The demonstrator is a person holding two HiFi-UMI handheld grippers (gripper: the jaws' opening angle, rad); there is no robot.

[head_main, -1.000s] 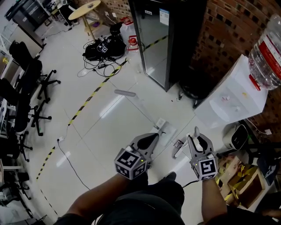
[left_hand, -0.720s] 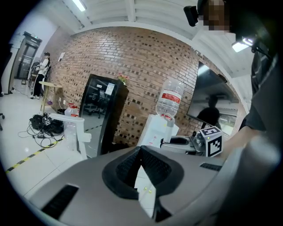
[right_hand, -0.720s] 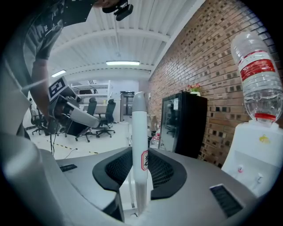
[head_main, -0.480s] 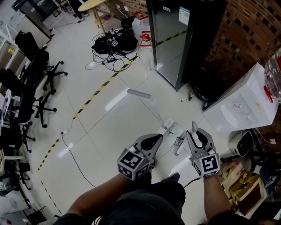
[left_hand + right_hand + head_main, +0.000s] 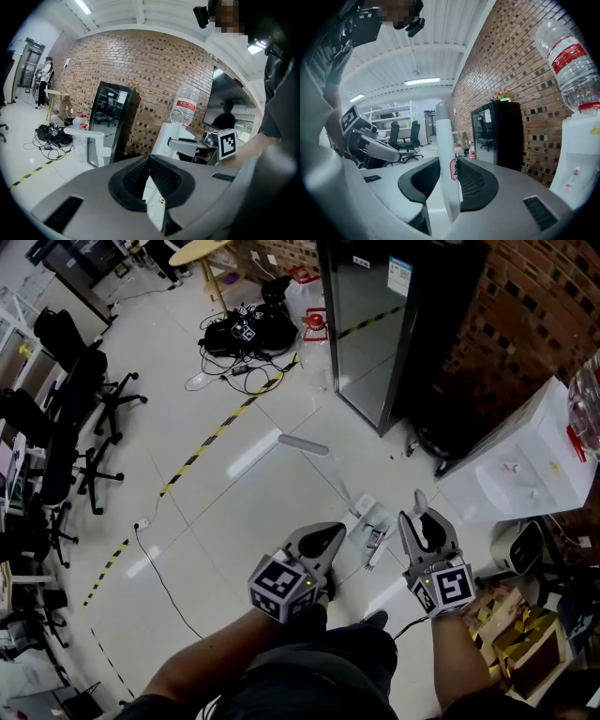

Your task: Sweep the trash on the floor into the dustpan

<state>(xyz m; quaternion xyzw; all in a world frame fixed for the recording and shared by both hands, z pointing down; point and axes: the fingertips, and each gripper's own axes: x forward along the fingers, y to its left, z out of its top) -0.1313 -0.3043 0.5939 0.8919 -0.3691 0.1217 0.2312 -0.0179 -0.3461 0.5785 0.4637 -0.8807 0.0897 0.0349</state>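
A long-handled dustpan (image 5: 370, 518) stands on the white floor, its white handle (image 5: 302, 444) rising toward the upper left; the handle (image 5: 84, 135) also shows in the left gripper view. My right gripper (image 5: 424, 519) is shut on an upright white broom handle (image 5: 445, 154) with a red sticker, held between the jaws of the right gripper (image 5: 446, 161). The broom's lower end (image 5: 373, 546) lies beside the pan. My left gripper (image 5: 330, 531) hovers left of the pan; in its own view the left gripper (image 5: 150, 159) has its tips together and holds nothing. I cannot make out any trash clearly.
A black glass-door fridge (image 5: 394, 324) stands against the brick wall. Right of it is a white water dispenser (image 5: 516, 474). Office chairs (image 5: 66, 409) line the left side. Cables and a black bag (image 5: 244, 334) lie behind a yellow-black tape line (image 5: 216, 432). A cardboard box (image 5: 511, 629) sits at lower right.
The head view has shifted. The broom's lower end now lies closer to the dustpan's pan. Both grippers keep their grip state and their places relative to each other.
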